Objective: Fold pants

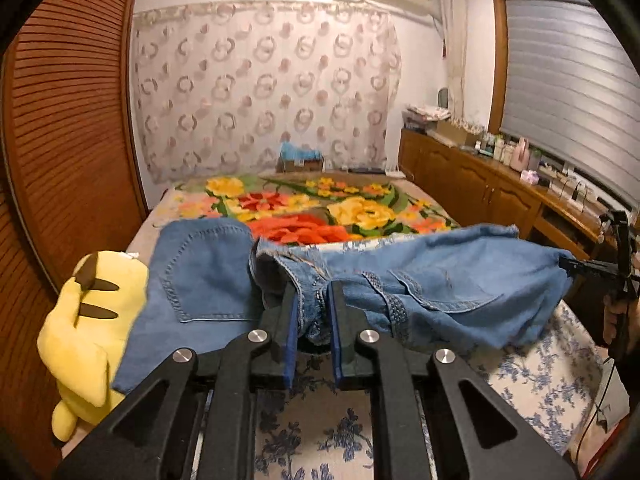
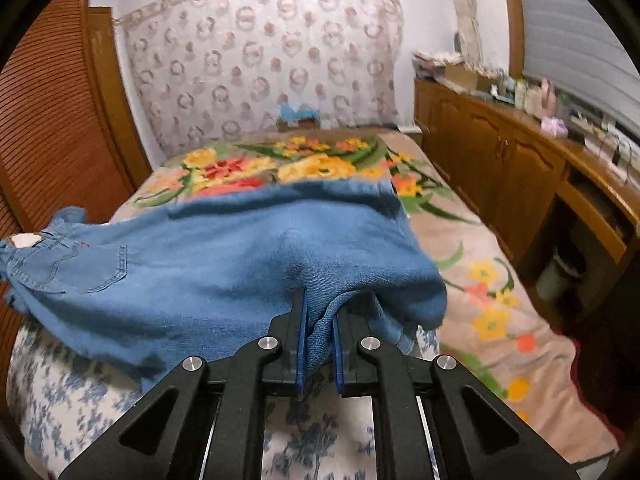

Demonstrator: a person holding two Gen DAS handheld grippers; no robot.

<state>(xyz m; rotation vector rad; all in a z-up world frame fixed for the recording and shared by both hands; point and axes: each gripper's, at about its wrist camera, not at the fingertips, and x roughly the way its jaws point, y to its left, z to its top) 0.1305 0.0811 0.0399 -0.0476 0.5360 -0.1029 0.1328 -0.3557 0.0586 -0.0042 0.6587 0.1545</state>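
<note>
Left gripper [image 1: 314,312] clamped on jeans [image 1: 440,280] waistband; right gripper [image 2: 320,316] pinching denim fold.

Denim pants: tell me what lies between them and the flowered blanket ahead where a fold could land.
Nothing visible does. The left gripper and the right gripper each pinch the denim pants, and the flowered blanket beyond looks bare. The yellow plush toy sits off to the left, touching the denim's edge.

Yellow plush toy [image 1: 86,332] crowds the bed's left edge; floral blanket [image 1: 320,208] beyond looks clear.
</note>
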